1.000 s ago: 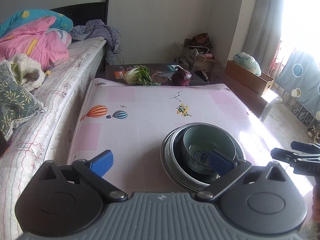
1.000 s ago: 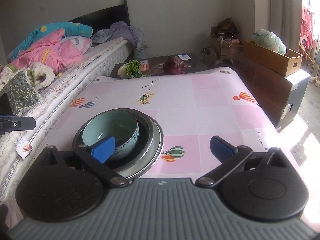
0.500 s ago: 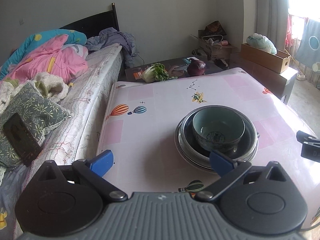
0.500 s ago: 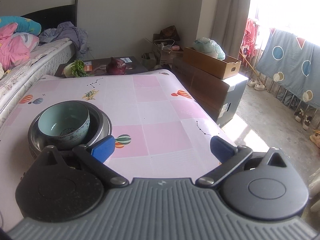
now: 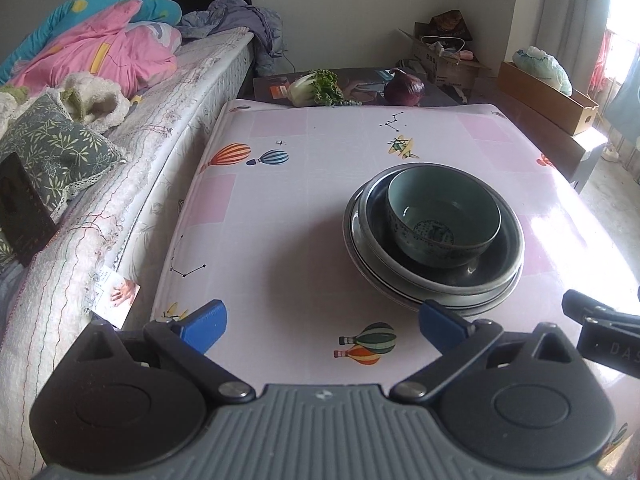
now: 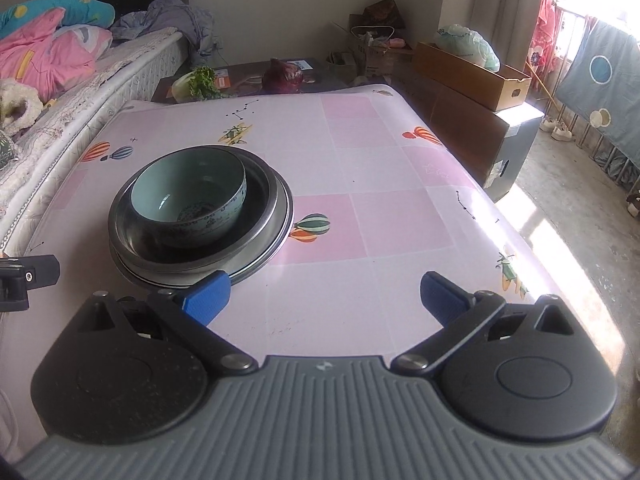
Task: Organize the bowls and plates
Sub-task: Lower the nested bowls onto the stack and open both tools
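Note:
A pale green ceramic bowl (image 5: pixel 442 216) (image 6: pixel 190 200) sits nested in a steel bowl (image 5: pixel 496 268) (image 6: pixel 260 216), which rests on stacked plates (image 5: pixel 360 264) (image 6: pixel 276 248) on the pink balloon-print table (image 5: pixel 280 208) (image 6: pixel 380 184). My left gripper (image 5: pixel 322 326) is open over the table's near edge, the stack just ahead of its right finger. My right gripper (image 6: pixel 324 294) is open too, with the stack in front of its left finger. Nothing is held by either.
A bed (image 5: pixel 120 92) with bedding runs along the table's left side. Behind the table a low dark stand holds a cabbage (image 5: pixel 312 88) and a purple onion (image 5: pixel 404 88). Cardboard boxes (image 6: pixel 472 68) and a cabinet stand to the right.
Both grippers have pulled back and steadied toward the table's near edge; the right view swung back left so the stack is nearer its centre. The dish stack has not moved.

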Motion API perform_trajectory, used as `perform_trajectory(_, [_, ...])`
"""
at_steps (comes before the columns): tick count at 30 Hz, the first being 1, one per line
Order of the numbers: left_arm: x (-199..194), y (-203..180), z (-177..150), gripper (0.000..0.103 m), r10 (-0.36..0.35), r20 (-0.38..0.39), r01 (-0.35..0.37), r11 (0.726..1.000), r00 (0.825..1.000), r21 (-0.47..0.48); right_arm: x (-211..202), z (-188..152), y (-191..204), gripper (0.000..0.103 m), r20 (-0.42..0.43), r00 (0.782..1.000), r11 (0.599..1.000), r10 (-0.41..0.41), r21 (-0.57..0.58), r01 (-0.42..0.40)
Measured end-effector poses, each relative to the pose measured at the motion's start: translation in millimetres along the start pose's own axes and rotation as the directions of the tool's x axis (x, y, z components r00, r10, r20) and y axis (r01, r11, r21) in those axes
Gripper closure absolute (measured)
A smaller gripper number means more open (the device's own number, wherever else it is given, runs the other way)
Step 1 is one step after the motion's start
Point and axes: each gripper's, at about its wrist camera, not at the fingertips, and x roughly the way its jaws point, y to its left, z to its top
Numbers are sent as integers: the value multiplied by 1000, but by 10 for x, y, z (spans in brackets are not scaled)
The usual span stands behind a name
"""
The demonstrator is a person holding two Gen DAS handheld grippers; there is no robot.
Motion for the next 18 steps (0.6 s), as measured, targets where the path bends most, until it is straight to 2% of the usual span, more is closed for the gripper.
perform_trajectory(6, [86, 8, 8, 0, -8, -27, 8, 1000, 1000, -10, -29, 66, -20, 1, -4, 998, 997, 62, 41, -62])
perform_trajectory(18, [185, 19, -21, 0, -53, -79, 51, 998, 995, -29, -35, 45, 26, 1, -16, 996, 996, 84, 23, -83])
